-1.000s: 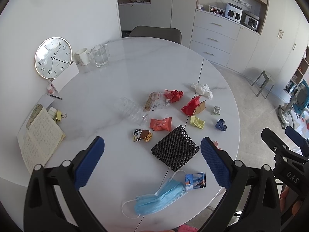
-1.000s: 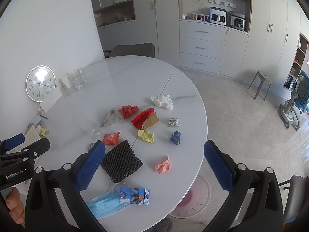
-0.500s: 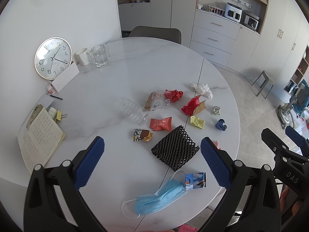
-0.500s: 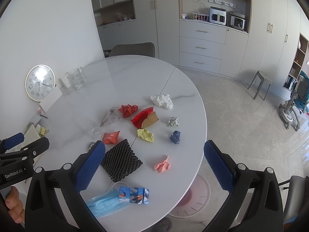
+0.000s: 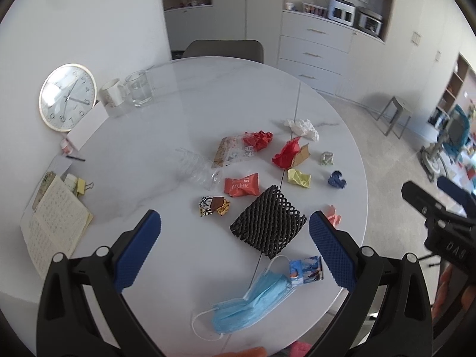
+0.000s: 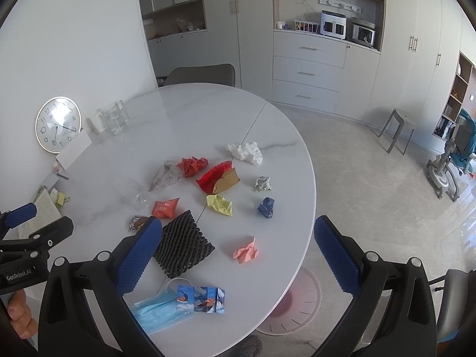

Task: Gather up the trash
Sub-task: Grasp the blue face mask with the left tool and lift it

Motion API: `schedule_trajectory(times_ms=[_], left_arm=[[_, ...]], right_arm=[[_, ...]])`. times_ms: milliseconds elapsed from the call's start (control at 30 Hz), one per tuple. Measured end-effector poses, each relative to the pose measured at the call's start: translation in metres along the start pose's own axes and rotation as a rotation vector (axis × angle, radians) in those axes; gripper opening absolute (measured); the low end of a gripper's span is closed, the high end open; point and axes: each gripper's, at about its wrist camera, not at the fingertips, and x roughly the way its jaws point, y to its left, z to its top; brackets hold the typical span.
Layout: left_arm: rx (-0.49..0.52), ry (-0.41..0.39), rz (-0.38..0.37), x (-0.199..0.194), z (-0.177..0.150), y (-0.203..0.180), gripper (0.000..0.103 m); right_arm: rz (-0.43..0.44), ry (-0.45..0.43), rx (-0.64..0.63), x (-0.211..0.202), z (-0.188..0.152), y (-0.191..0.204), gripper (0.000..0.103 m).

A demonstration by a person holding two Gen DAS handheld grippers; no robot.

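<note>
Table (image 5: 190, 136) first, round, white and marbled, filling both views, and the trash is strewn across its near half. Both grippers hang above the near edge. The left gripper (image 5: 235, 244) has its blue pads spread wide, nothing between them; the right gripper (image 6: 238, 251) likewise gapes wide and holds nothing. Under the rim, on the floor, a pale round bin (image 6: 293, 303) peeks out in the right view.

Now the litter, big to small. A black foam net sleeve (image 5: 267, 223) lies near the middle of the near half, and just in front of it a blue face mask (image 5: 253, 306) sprawls at the edge, touching a small blue printed carton (image 5: 306, 270). A crushed clear bottle (image 5: 196, 168) sits toward the centre, hard to make out against the white top. Beside it, a clear snack bag (image 5: 235, 150) overlaps a red crumpled wrapper (image 5: 260, 139). A red paper wad with a scrap of cardboard (image 5: 290, 156) sits to the right, and a white tissue (image 5: 302, 128) lies farther back.

Smaller pieces: an orange-red sachet (image 5: 241, 185), a yellow paper ball (image 5: 299, 177), a pink paper scrap (image 6: 246, 251), a patterned candy wrapper (image 5: 213, 206), a dark blue wad (image 5: 336, 180), a greyish wad (image 5: 326, 158).
</note>
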Motion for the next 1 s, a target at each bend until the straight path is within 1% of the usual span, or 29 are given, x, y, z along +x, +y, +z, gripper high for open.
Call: schedule_trajectory(times_ms=[100, 167, 267, 333, 400, 500, 600, 667, 767, 800, 833, 867, 933, 1000], left_arm=[[0.091, -0.001, -0.044, 0.013, -0.013, 0.0, 0.095], [0.177, 0.011, -0.094, 0.025, -0.025, -0.001, 0.095], [0.289, 0.055, -0.16, 0.042, -0.045, -0.002, 0.095], [0.401, 0.109, -0.212, 0.057, -0.064, -0.005, 0.095], [0.523, 0.162, -0.237, 0.072, -0.086, -0.011, 0.095], [0.619, 0.217, -0.257, 0.092, -0.114, -0.02, 0.095], [0.69, 0.256, -0.26, 0.112, -0.133, -0.027, 0.094], [0.705, 0.287, -0.267, 0.124, -0.14, -0.029, 0.088], [0.69, 0.323, -0.291, 0.14, -0.144, -0.028, 0.07], [0.683, 0.332, -0.3, 0.145, -0.146, -0.027, 0.066], [0.68, 0.342, -0.304, 0.15, -0.148, -0.026, 0.054], [0.677, 0.359, -0.311, 0.155, -0.149, -0.025, 0.041], [0.659, 0.383, -0.329, 0.16, -0.15, -0.019, 0.031], [0.642, 0.367, -0.348, 0.157, -0.149, -0.013, 0.028]], right_arm=[[0.016, 0.02, 0.015, 0.009, -0.009, -0.002, 0.101], [0.024, 0.035, 0.021, 0.016, -0.02, -0.004, 0.101], [0.023, 0.071, 0.024, 0.028, -0.033, -0.005, 0.101], [0.028, 0.101, 0.022, 0.036, -0.045, -0.006, 0.101], [0.016, 0.131, 0.02, 0.043, -0.056, -0.006, 0.101], [0.002, 0.178, 0.03, 0.053, -0.072, -0.007, 0.101], [-0.011, 0.216, 0.057, 0.061, -0.089, -0.009, 0.101], [-0.009, 0.235, 0.083, 0.065, -0.098, -0.01, 0.101], [0.005, 0.25, 0.099, 0.068, -0.109, -0.01, 0.101], [0.01, 0.254, 0.094, 0.069, -0.111, -0.008, 0.101], [0.019, 0.259, 0.084, 0.07, -0.113, -0.007, 0.101], [0.036, 0.267, 0.061, 0.072, -0.116, -0.003, 0.101], [0.082, 0.281, 0.002, 0.074, -0.118, 0.005, 0.101], [0.142, 0.307, -0.105, 0.078, -0.12, 0.016, 0.101]])
